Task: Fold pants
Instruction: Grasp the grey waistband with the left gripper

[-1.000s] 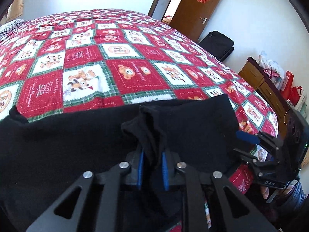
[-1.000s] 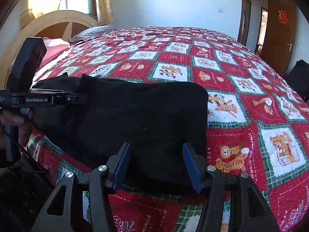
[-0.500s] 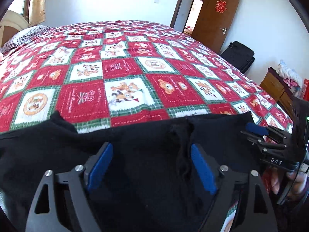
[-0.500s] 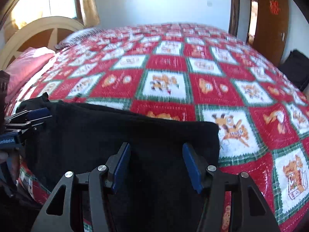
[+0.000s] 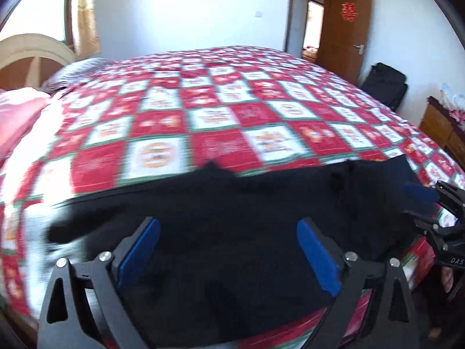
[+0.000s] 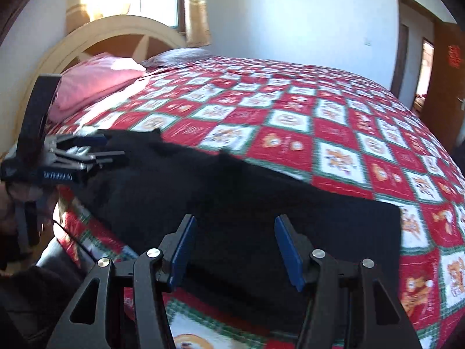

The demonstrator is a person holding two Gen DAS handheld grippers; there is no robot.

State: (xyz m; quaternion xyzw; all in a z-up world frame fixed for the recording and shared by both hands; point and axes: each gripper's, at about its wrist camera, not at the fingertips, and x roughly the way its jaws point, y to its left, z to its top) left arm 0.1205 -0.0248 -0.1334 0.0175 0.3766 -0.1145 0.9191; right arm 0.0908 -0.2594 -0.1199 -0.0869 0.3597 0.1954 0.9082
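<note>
I see the black pants (image 5: 232, 218) lying folded along the near edge of the bed (image 5: 232, 110). My left hand-held gripper (image 5: 229, 254) has just been opening; its jaws gape wide above the cloth, gripping nothing. My right hand-held gripper (image 6: 232, 250) hovers half open over the pants' other end, empty.

quilt (image 5: 162, 157) pattern blurred, pants (image 5: 232, 232) edge cropped
</note>
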